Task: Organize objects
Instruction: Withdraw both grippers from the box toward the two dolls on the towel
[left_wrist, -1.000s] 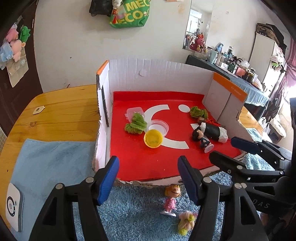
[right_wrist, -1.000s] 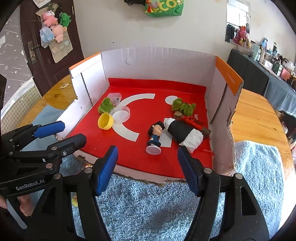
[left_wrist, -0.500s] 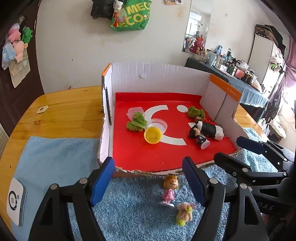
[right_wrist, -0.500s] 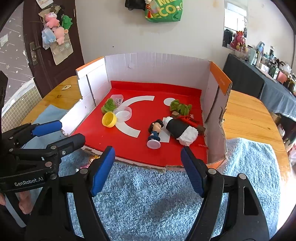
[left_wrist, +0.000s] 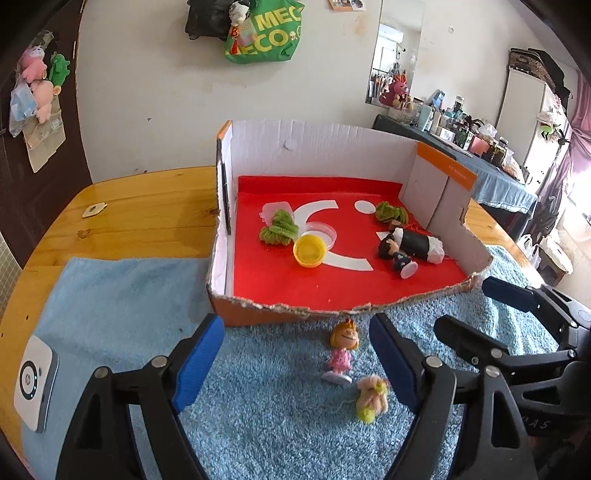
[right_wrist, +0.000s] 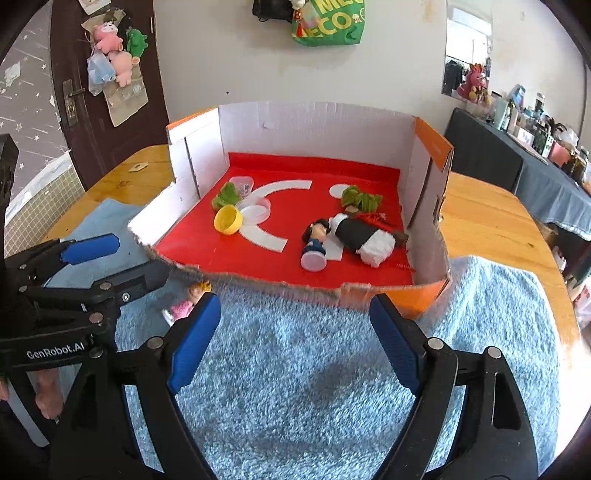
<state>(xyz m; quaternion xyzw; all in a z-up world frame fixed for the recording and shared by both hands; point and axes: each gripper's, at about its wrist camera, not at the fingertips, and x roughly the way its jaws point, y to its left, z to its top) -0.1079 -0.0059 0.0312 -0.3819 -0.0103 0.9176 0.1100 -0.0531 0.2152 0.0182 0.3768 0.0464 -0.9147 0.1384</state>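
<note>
A cardboard box (left_wrist: 266, 310) with a red floor holds a yellow cup (left_wrist: 309, 250), green yarn bundles (left_wrist: 279, 232), a dark-haired figurine (left_wrist: 397, 254) lying down and a black-and-white roll (left_wrist: 421, 243). In front of the box, on the blue towel (left_wrist: 258, 406), stands a small figurine in a pink dress (left_wrist: 341, 350) beside a fuzzy pink-and-yellow toy (left_wrist: 371, 398). My left gripper (left_wrist: 295, 363) hangs over the towel, jaws opening, nothing between them. My right gripper (right_wrist: 293, 341) hovers before the box's front edge (right_wrist: 258, 280), jaws opening and empty. The pink figurine (right_wrist: 184, 302) peeks out by its left finger.
A white device (left_wrist: 35, 384) lies on the towel's left edge. The wooden table (left_wrist: 129, 221) extends left of the box and right of it (right_wrist: 487, 221). A cluttered dark counter (left_wrist: 480, 162) stands at the far right. A person's fingers (right_wrist: 44, 391) grip the left tool.
Both grippers have drawn back from the box toward the near side, and their jaws have spread wider. The pink figurine and fuzzy toy now show fully between the left fingers.
</note>
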